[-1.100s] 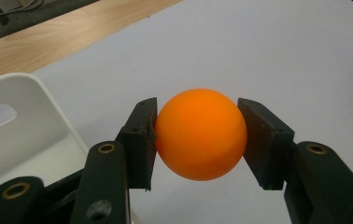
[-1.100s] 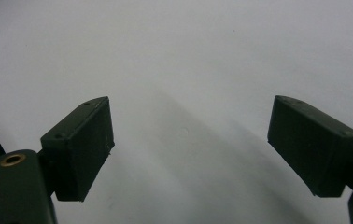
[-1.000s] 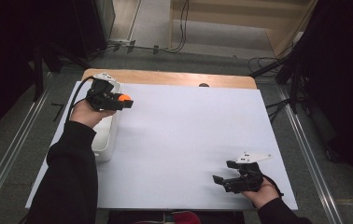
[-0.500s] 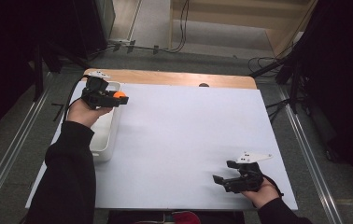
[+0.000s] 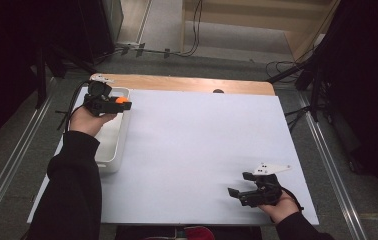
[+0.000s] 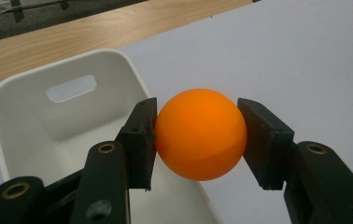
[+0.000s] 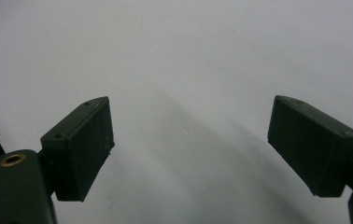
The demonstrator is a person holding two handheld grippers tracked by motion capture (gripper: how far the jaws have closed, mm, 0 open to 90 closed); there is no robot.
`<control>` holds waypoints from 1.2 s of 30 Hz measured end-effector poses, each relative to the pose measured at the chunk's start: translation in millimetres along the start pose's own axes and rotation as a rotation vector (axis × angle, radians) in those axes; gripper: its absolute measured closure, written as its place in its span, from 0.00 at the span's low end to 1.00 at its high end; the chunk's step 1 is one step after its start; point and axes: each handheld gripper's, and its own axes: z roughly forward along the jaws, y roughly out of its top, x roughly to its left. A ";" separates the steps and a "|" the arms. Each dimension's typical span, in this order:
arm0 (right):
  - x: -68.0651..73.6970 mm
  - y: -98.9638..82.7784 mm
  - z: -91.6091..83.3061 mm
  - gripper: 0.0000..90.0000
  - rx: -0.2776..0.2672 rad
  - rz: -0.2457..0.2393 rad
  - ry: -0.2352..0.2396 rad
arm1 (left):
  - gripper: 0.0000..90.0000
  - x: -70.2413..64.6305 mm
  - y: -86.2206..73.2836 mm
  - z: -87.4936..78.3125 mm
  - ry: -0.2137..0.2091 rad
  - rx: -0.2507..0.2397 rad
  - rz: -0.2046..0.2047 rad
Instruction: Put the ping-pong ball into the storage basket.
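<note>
Left claw [image 6: 197,140], clamped on the orange ball [image 6: 201,134], has swung back over the white bin [image 5: 111,145] for a likely drop; right claw [image 7: 191,154] gapes wide, empty.

— What sort of place is this?

— A lab or recording room, not a home. The tabletop [image 5: 197,150] is covered by a plain white sheet, with a bare wooden strip [image 5: 187,84] at the top of the frame.

— What else points that way?

— Black curtains [image 5: 372,75] hang at the upper left and right, loose cables [image 5: 193,30] trail over the grey floor [image 5: 22,165], and metal rails [image 5: 334,175] run along both sides.
</note>
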 end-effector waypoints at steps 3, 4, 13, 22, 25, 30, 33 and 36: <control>0.0 0.0 0.0 0.15 0.000 0.000 0.000 | 0.56 1.7 -0.6 -0.6 0.002 0.001 -0.003; 0.0 0.0 0.0 0.14 0.000 0.000 0.000 | 0.56 2.4 -1.0 -0.6 0.003 0.000 -0.003; -0.1 -0.1 -0.1 0.15 0.001 0.000 0.000 | 0.56 9.5 -4.4 -2.8 0.019 0.004 -0.010; 0.0 0.0 0.1 0.15 0.002 0.000 0.001 | 0.56 17.0 -7.9 -2.5 0.038 0.012 -0.024; 0.1 0.0 0.1 0.14 0.003 0.001 0.001 | 0.56 17.8 -8.4 -1.9 0.048 0.001 -0.020; 0.2 0.0 0.2 0.15 0.005 0.000 0.003 | 0.56 21.7 -10.9 0.2 0.045 0.000 -0.041; 0.2 0.0 0.3 0.14 0.005 -0.001 0.002 | 0.56 25.0 -12.5 0.8 0.035 -0.004 -0.059; 0.1 -0.1 0.4 0.15 0.005 -0.005 0.002 | 0.56 27.2 -13.8 1.5 0.037 -0.006 -0.070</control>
